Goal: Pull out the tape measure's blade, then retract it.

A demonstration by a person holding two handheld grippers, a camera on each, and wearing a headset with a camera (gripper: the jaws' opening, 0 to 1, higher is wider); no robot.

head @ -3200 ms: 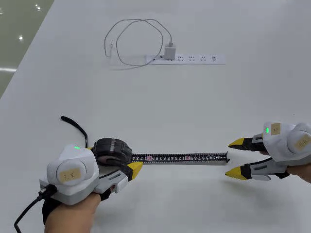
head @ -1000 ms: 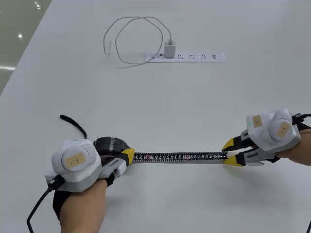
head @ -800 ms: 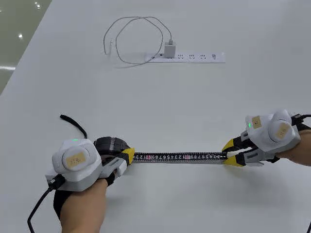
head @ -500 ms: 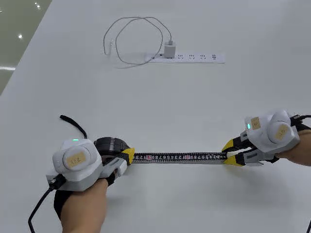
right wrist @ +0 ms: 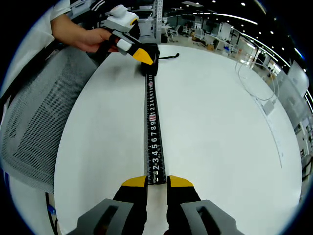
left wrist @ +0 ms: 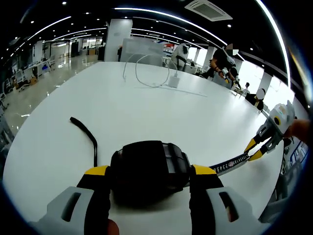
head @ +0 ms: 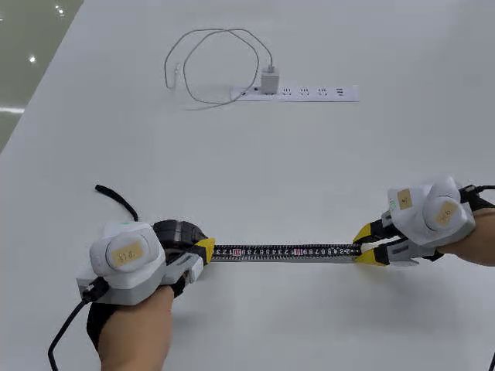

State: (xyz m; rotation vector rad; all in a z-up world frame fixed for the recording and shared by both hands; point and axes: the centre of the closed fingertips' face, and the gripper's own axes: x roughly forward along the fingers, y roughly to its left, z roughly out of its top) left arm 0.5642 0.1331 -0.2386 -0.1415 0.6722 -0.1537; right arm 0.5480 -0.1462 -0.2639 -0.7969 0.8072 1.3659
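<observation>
Tape measure case [head: 179,233] clamped in left gripper [left wrist: 149,171], blade [head: 286,251] end pinched between right gripper [right wrist: 156,181] tips

I work over a plain white table [head: 309,170]. At twelve o'clock, far across it, a white power strip [head: 309,93] lies with a charger [head: 270,80] plugged in, its cable [head: 209,46] looped toward eleven. Glossy greenish floor [head: 31,46] shows at ten o'clock. In the left gripper view, light strips [left wrist: 161,17] and a vent [left wrist: 211,9] cross a dark ceiling. In the right gripper view, a grey mesh chair [right wrist: 44,122] sits at nine.
</observation>
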